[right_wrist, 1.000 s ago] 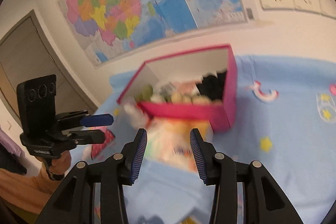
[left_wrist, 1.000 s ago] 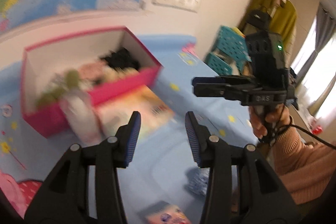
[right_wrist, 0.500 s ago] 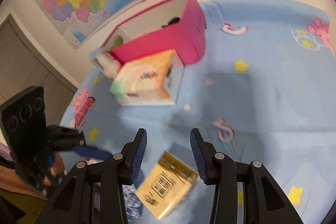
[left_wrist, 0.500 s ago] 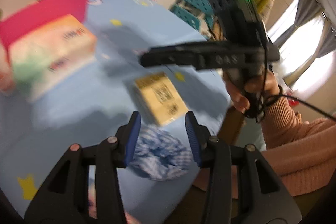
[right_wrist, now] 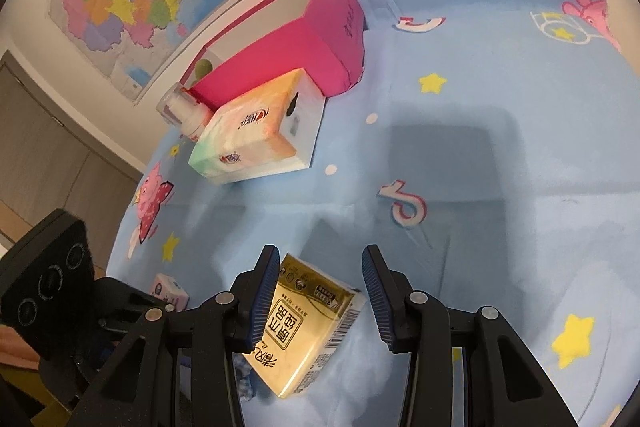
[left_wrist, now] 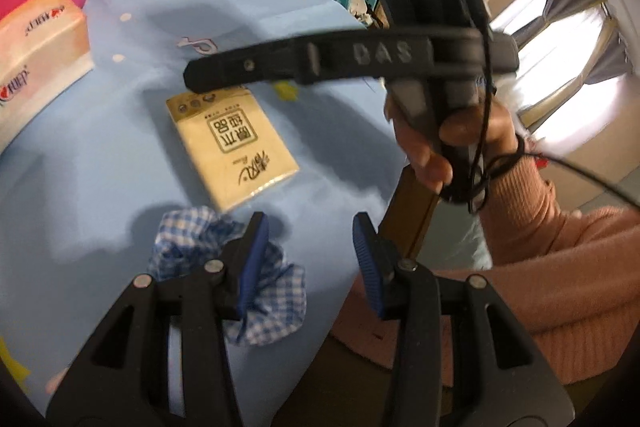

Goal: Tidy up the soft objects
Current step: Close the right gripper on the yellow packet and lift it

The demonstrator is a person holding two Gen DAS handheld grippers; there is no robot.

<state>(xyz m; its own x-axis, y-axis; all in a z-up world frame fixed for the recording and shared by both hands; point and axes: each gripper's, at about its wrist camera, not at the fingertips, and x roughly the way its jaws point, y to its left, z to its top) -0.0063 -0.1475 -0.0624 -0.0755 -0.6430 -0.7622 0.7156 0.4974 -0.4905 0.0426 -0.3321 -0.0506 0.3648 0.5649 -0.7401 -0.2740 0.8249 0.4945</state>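
Blue-checked cloth [left_wrist: 236,287] lies half-hidden behind the spread left claw [left_wrist: 310,267]; right claw [right_wrist: 320,295] spread above a yellow tissue pack [right_wrist: 308,327].

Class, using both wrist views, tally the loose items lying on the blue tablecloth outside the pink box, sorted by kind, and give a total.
Tissue packs: 3 – yellow tissue pack, large pastel tissue pack, small pink-white pack
Cloth items: 1 – blue checked scrunchie
Bottles: 1 – clear-capped bottle
Total: 5
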